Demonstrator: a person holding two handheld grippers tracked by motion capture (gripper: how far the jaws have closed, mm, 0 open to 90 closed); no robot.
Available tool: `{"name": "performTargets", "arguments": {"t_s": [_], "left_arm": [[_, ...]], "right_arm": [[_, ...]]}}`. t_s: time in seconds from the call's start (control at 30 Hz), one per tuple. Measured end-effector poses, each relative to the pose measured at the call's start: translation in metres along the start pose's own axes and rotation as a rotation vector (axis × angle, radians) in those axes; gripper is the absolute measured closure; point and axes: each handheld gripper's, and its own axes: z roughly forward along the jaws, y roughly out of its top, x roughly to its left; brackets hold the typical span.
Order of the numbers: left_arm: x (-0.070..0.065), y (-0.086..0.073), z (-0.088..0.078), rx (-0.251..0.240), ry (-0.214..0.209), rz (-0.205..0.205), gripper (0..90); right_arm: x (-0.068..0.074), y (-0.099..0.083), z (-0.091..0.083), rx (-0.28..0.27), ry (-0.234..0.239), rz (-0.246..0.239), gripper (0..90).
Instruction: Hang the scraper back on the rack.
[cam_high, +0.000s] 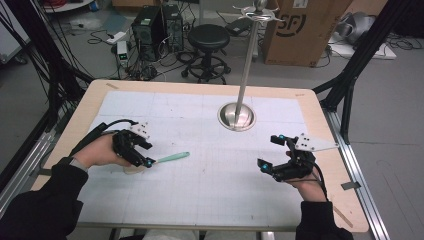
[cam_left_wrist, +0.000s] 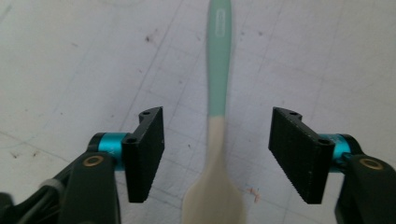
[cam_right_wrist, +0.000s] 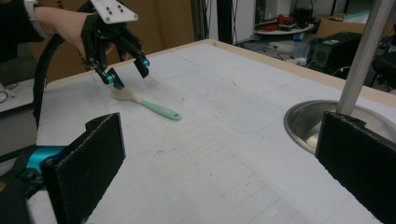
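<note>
Left gripper (cam_high: 145, 161), fingers spread and released, is hovering over the spatula (cam_high: 165, 159) lying on the table (cam_high: 210, 180), its pale blade partly hidden; right gripper (cam_high: 270, 153) is idling open near the pole's steel base (cam_high: 236, 116).

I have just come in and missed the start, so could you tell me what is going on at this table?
A person sits at the table with a hand-held gripper in each hand. The left hand-held gripper is lowered over a spoon with a green handle and a cream bowl. Its jaws are open on either side of the spoon's neck, not yet closed on it. The right hand-held gripper is open and holds nothing. It is apart from the spoon, near the metal stand.
</note>
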Motion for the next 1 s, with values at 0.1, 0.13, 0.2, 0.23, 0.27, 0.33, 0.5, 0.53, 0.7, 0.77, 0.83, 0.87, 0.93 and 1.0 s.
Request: {"name": "performTargets", "arguments": {"t_s": [0.1,0.13,0.2,0.23,0.27,0.33,0.5,0.53,0.7,0.77,0.83,0.87,0.93,1.0], "left_arm": [[0.0,0.005,0.005,0.065,-0.017,0.021,48.8],[0.0,0.006,0.006,0.077,-0.025,0.019,51.5],[0.0,0.007,0.009,0.116,-0.03,0.026,56.8],[0.0,0.008,0.011,0.14,-0.029,0.032,58.8],[0.0,0.009,0.013,0.158,-0.023,0.031,60.2],[0.0,0.01,0.015,0.18,-0.025,0.041,62.1],[-0.001,0.014,0.021,0.216,-0.014,0.052,66.5],[-0.002,0.015,0.022,0.229,-0.013,0.051,67.1],[-0.003,0.018,0.028,0.28,-0.007,0.079,71.9],[-0.003,0.019,0.029,0.289,-0.008,0.078,73.1],[-0.006,0.021,0.031,0.307,0.002,0.084,74.2],[-0.007,0.024,0.032,0.326,0.012,0.091,74.6],[-0.009,0.026,0.033,0.34,0.018,0.086,76.4],[-0.008,0.026,0.033,0.341,0.011,0.071,79.3]], "right_arm": [[0.0,0.0,0.0,0.001,0.002,-0.001,0.6],[0.0,0.0,-0.001,0.002,0.002,-0.002,0.6],[0.0,0.0,-0.001,0.003,0.0,-0.001,0.6],[0.0,0.0,-0.001,0.003,-0.001,-0.004,0.6],[0.0,0.0,-0.001,0.003,0.0,-0.005,0.6],[0.0,-0.001,-0.001,0.008,0.004,0.002,0.6],[0.001,-0.001,0.0,0.008,0.003,-0.004,0.6],[0.001,0.0,0.0,0.007,0.003,-0.007,0.6],[0.001,0.0,0.0,0.006,0.005,-0.007,0.6],[0.001,0.0,-0.001,0.008,0.006,-0.001,0.6],[0.001,-0.001,0.0,0.009,0.005,-0.004,0.6],[0.001,-0.001,0.0,0.009,0.005,-0.003,0.6],[0.001,-0.001,-0.001,0.008,0.007,-0.002,0.6],[0.001,0.0,-0.001,0.008,0.006,-0.001,0.6]]}}
